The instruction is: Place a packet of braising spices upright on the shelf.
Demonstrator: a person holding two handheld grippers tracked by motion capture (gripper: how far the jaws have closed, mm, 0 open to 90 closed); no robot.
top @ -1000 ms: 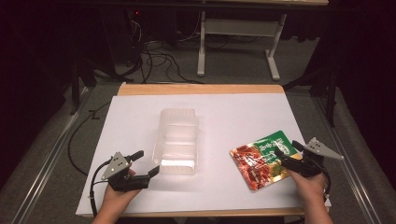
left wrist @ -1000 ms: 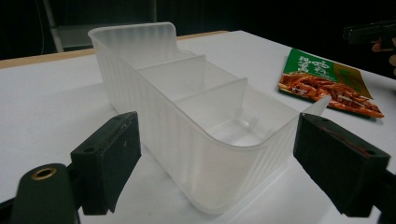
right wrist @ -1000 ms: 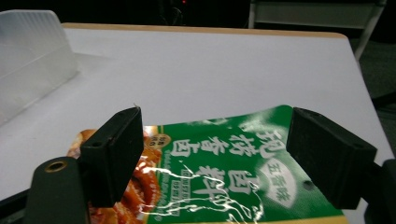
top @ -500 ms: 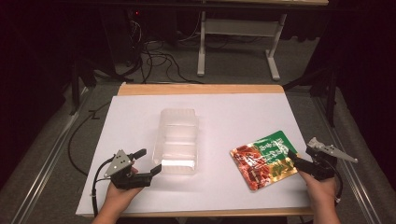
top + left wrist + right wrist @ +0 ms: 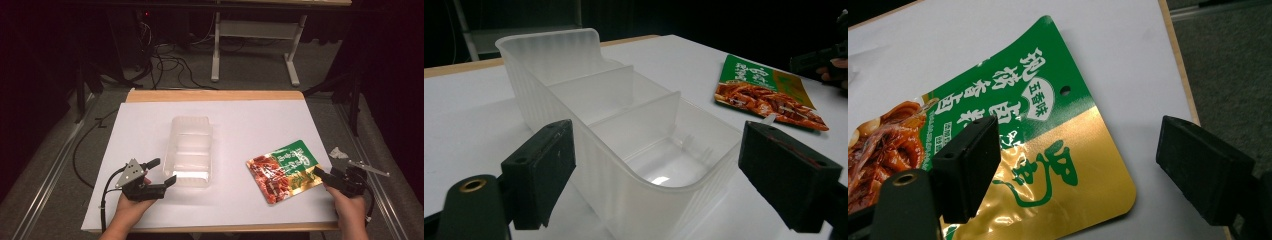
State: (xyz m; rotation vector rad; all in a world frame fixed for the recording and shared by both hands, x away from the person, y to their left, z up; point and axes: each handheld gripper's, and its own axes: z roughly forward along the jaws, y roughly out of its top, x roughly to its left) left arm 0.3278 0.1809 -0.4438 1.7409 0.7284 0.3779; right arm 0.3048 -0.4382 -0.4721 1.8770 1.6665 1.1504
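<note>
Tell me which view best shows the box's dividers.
The left gripper view: the box is close and its two dividers and three compartments are plain. The high view shows its whole outline, dividers faint.

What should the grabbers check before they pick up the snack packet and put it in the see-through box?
1. Right hand-held gripper open: ok, jaws stand wide apart.
2. Green, gold and red foil snack pouch lined up: ok, its gold corner lies between the jaws, not yet pinched.
3. Pouch flat on the white table sheet: ok.
4. Clear plastic three-compartment box empty: ok.
5. Left hand-held gripper steadying the box: not ok, jaws open around its near end.
6. Pouch fits a compartment: cannot tell.
</note>
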